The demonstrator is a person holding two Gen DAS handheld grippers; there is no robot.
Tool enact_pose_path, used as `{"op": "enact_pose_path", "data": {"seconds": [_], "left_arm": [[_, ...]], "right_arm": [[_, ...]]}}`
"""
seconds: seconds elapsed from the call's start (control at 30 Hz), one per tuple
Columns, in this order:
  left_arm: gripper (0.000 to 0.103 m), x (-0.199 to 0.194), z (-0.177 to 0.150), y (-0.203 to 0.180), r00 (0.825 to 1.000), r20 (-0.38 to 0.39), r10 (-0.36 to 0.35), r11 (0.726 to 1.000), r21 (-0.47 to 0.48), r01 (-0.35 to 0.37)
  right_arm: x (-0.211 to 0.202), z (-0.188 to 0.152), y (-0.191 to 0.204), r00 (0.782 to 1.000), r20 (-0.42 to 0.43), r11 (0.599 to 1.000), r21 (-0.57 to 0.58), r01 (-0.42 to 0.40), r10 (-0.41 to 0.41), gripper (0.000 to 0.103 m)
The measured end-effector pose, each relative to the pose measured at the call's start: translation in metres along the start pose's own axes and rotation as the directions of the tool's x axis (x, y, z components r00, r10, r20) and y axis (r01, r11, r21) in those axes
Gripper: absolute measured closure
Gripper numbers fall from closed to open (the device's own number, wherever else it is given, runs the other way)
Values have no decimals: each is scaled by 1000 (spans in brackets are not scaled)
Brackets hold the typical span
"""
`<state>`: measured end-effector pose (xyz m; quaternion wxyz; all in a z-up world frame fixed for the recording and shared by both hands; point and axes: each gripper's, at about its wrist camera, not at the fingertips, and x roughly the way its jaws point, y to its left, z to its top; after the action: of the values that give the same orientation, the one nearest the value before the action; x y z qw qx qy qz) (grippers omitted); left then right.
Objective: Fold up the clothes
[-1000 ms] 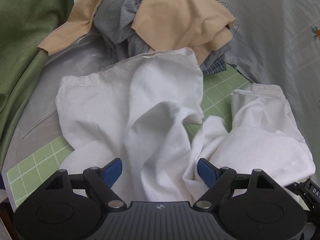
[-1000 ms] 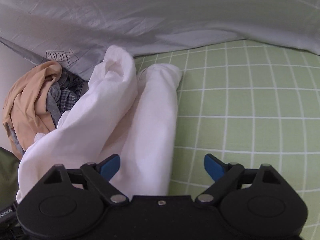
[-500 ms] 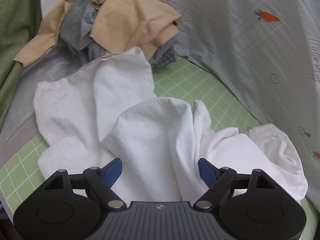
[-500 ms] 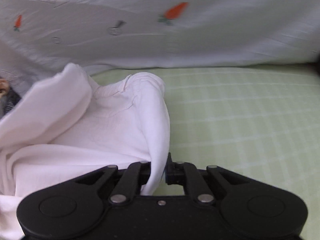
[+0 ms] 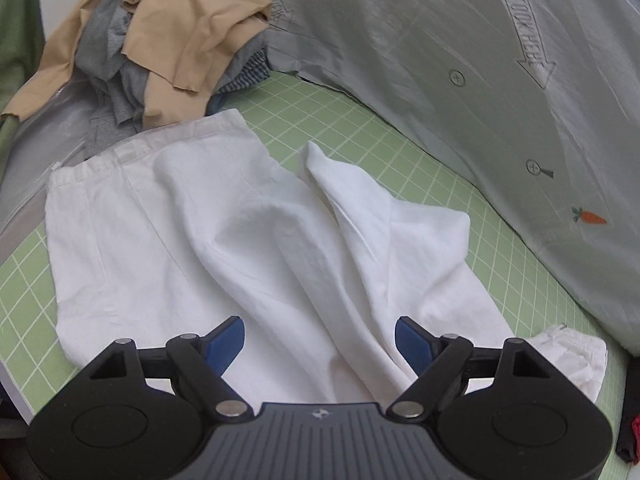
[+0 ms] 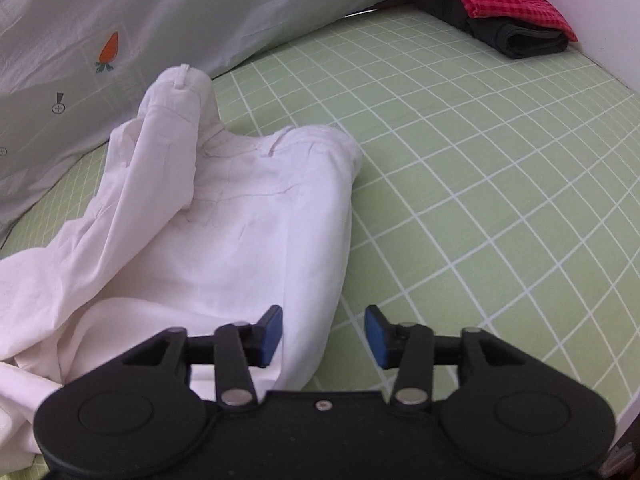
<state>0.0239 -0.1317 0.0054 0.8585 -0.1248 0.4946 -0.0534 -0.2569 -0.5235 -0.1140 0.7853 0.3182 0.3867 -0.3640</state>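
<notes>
A pair of white trousers [image 5: 248, 240] lies rumpled on the green grid mat [image 5: 360, 128], leg hems toward the far left. In the right wrist view the trousers [image 6: 224, 224] show their waistband with belt loops, lying on the mat [image 6: 480, 184]. My left gripper [image 5: 320, 338] is open and empty, just above the middle of the white cloth. My right gripper [image 6: 323, 334] is open and empty over the near edge of the trousers' waist end; the cloth lies under its left finger [image 6: 269, 334].
A pile of tan, grey and checked clothes [image 5: 168, 36] sits at the mat's far left. A grey sheet with carrot prints [image 5: 460, 80] rises along the back. Folded black and red checked clothes [image 6: 500, 8] lie at the far right corner by a white wall.
My right gripper was shut on the trousers' edge half a second ago, pulled it rightward, and has let go. The trousers now lie more spread out. My left gripper stayed open.
</notes>
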Motion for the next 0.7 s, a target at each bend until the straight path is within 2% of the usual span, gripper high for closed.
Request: {"op": "enact_pose_path", "data": {"seconds": [0.07,0.2,0.3,0.37,0.47,0.7], "left_arm": [[20,-2,5,7,1000,18,24,999,-39,-24],[20,1,14,20,997,29,76,993,-98,-73],[20,13,22,29,994,10,105,986,-133,-103],[20,22,28,31,994,-3,111,983,-143,-111],[20,36,37,35,992,-21,121,980,-158,-123],[20,67,61,42,991,-35,132,973,-185,-136]], "right_arm": [[-4,6,-3,1000,18,1000,26,8,-9,30],[-5,28,2,996,89,998,58,22,-28,25],[0,52,20,990,136,996,80,-36,25,21],[7,65,40,985,136,989,80,-120,109,19],[28,80,72,973,87,972,86,-220,213,15],[77,101,119,975,-34,969,122,-214,219,13]]}}
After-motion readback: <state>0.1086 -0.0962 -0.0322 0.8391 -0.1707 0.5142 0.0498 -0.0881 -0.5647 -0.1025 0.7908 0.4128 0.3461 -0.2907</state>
